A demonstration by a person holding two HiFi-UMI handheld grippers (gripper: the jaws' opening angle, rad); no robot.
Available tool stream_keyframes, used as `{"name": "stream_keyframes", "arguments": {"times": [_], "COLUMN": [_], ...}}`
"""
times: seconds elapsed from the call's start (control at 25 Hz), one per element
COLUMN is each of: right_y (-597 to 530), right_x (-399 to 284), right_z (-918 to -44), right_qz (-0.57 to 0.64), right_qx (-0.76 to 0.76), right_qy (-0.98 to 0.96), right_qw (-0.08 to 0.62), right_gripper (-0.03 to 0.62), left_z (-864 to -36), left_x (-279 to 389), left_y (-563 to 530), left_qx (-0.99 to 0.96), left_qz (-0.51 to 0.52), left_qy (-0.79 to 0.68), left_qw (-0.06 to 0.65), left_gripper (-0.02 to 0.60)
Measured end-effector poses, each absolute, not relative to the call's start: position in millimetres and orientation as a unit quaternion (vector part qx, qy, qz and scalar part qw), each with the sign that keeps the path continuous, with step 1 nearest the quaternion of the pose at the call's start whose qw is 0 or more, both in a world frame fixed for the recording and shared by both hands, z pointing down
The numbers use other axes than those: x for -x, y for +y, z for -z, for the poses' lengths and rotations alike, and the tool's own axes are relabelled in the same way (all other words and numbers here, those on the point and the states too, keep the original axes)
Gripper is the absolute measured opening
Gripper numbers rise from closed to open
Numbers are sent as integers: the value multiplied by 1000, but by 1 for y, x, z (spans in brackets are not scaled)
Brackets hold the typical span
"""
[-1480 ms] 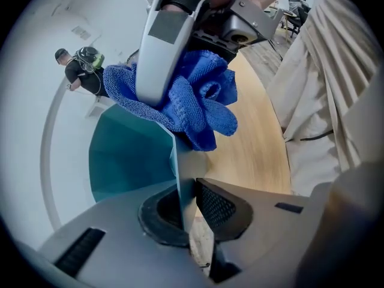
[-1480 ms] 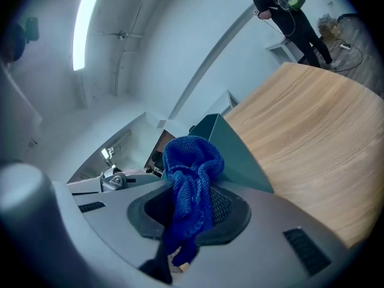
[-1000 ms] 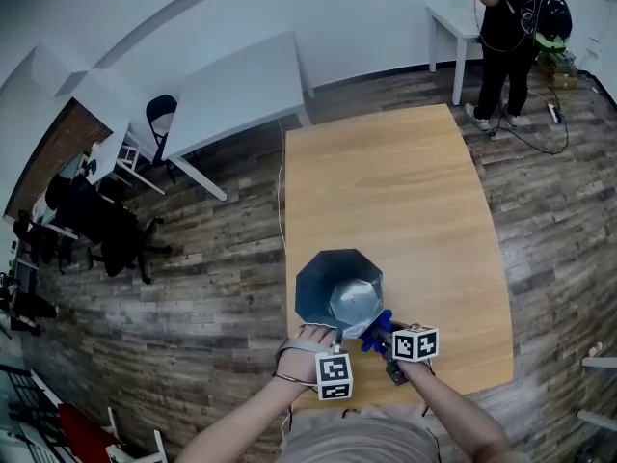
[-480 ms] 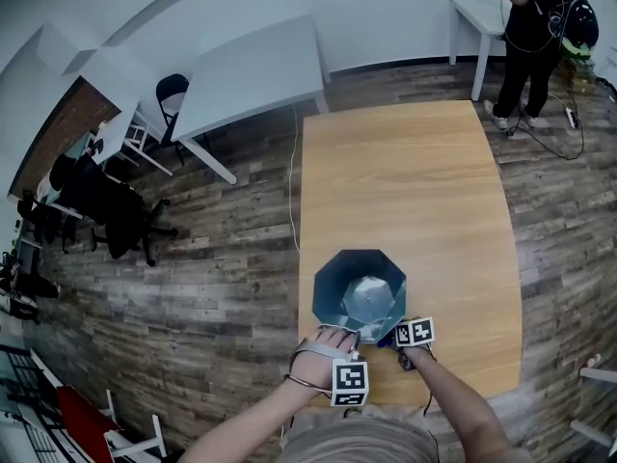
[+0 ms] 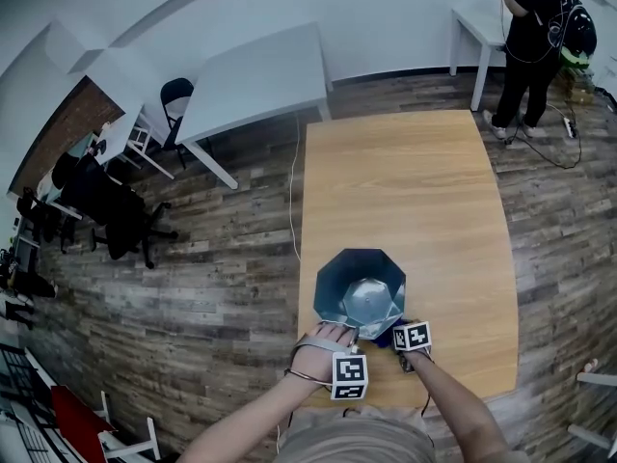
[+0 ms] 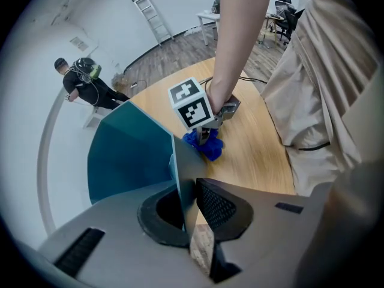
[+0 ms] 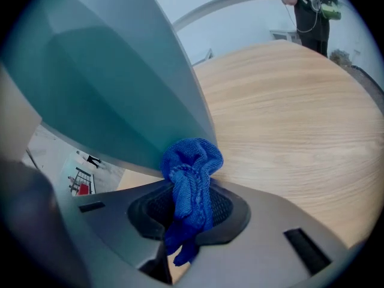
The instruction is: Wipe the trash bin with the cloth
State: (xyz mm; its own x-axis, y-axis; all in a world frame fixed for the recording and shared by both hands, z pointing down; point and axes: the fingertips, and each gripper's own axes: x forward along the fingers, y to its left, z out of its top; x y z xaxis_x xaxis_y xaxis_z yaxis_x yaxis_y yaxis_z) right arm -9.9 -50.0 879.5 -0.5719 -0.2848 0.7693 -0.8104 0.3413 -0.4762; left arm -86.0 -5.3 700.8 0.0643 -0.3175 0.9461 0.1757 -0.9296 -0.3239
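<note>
pale wooden bench (image 5: 424, 191), long rectangle on a grey plank floor (image 5: 222, 287), one teal eight-sided trash bin (image 5: 337, 278) standing upright on it, open top, down at the near end, closer to the left edge than the right

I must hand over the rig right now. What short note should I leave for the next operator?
Left gripper: shut on the trash bin wall at its rim, steadying it.
Right gripper: shut on the blue cloth, pressed against the bin's outer wall low down, near the table.
Done: cloth is at the bin; how much is already wiped cannot be told.
Left: wipe the walls.
</note>
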Motion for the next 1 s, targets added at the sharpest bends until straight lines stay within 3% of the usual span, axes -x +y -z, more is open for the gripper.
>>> {"name": "stream_keyframes", "arguments": {"times": [0.2,0.52,0.76,1.0], "right_y": [-42,-10,-11,-24], "right_x": [3,2,25,39], "right_z": [-790,-675,-651,-676], "right_qz": [-399,-305,-296,-313], "right_qx": [-349,-322,-313,-315], "right_qy": [-820,-881,-890,-880], "right_qw": [216,164,149,169], "right_gripper": [77,77,77,77], "left_z": [-699,-696,-694,-695], "left_x": [95,88,75,66], "left_y": [-3,-9,-16,-18], "left_qx": [713,708,708,706], "left_qz": [681,692,695,697], "left_qy": [49,77,96,99], "left_qw": [161,121,77,76], "left_gripper": [43,41,40,40]}}
